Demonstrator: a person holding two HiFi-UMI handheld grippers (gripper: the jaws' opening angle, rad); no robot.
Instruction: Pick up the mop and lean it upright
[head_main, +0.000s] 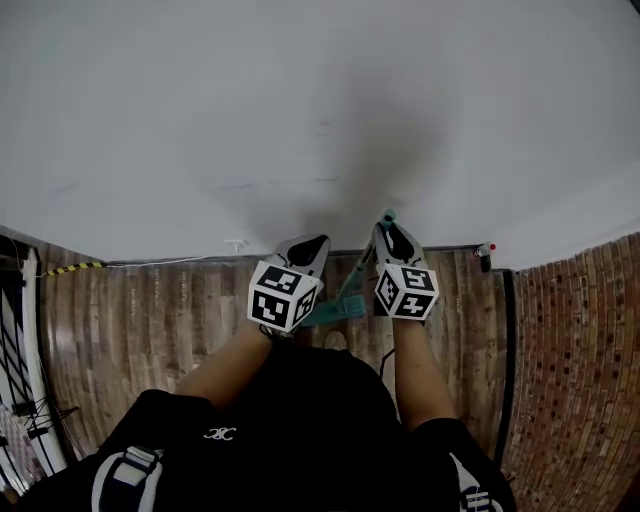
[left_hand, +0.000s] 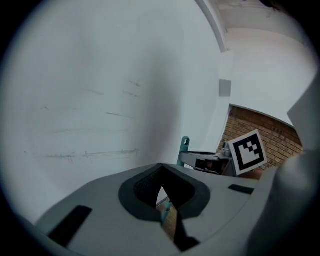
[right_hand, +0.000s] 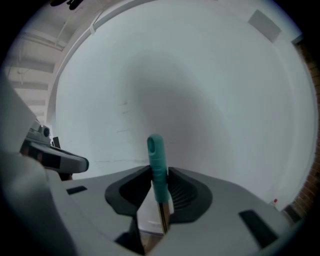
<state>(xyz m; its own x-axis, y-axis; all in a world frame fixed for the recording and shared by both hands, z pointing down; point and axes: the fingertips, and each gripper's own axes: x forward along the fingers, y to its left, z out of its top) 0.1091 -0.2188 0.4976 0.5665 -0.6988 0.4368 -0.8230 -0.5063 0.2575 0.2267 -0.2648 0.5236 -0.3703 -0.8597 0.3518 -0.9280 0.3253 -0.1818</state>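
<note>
The right tongs (right_hand: 159, 176) are shut tight on the mop's teal handle (right_hand: 155, 152), just under its top end. The mop (head_main: 362, 268) stands nearly upright close to the white wall (head_main: 300, 120), and its teal mop head (head_main: 335, 310) sits on the wooden floor (head_main: 150, 320). The left tongs (left_hand: 161, 170) are pressed together and hold nothing, just beside the right ones.

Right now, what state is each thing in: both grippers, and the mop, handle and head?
left gripper: jaws together, nothing between them.
right gripper: shut on the mop handle.
mop handle: held near upright by its teal grip, in front of the white wall; whether it touches the wall cannot be told.
mop head: down on the wood floor.
</note>
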